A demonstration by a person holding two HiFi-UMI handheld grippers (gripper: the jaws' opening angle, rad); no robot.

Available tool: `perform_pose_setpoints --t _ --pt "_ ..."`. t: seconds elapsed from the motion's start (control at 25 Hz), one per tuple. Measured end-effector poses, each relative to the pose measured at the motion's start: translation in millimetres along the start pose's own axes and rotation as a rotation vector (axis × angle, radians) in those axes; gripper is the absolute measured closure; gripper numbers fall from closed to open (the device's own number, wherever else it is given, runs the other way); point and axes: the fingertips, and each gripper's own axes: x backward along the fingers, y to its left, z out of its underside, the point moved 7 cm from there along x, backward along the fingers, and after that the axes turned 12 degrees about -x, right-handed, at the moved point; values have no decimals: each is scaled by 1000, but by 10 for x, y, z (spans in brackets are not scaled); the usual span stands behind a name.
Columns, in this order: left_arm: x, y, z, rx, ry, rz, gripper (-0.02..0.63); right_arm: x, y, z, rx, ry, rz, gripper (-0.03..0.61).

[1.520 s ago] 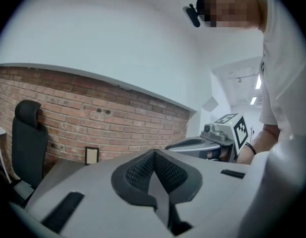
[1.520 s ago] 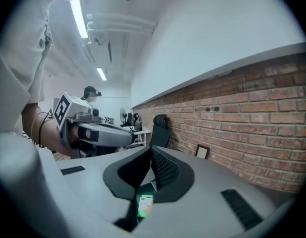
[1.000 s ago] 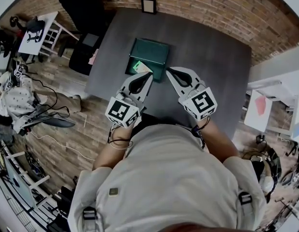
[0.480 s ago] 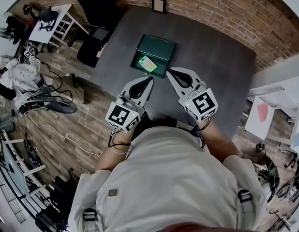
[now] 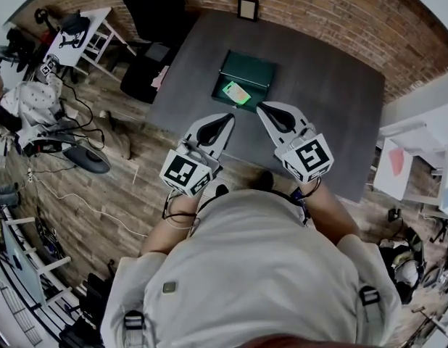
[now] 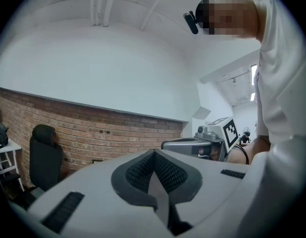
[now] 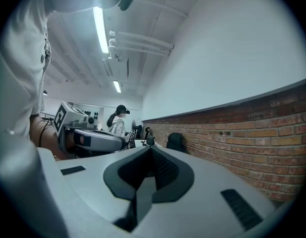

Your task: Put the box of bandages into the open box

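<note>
Brick wall (image 5: pixel 318 6) behind grey table (image 5: pixel 325 100); box of bandages (image 5: pixel 237 92) lies inside green open box (image 5: pixel 247 75), far side. Left gripper (image 5: pixel 228 117) and right gripper (image 5: pixel 262 109) both closed, empty, side by side near the person.

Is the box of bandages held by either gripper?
No; the box of bandages lies inside the open box, apart from the left gripper and right gripper, both shut and empty.

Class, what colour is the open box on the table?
The open box is dark green, clearest in the head view.
</note>
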Motion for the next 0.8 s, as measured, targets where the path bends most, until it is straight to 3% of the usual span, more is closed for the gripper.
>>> perform_pose_setpoints --t 0.48,0.8 --pt "945 445 139 26 -6 104 598 -337 1067 100 -12 4 123 557" --pt "981 282 47 27 -38 115 599 -14 1201 94 7 11 153 558"
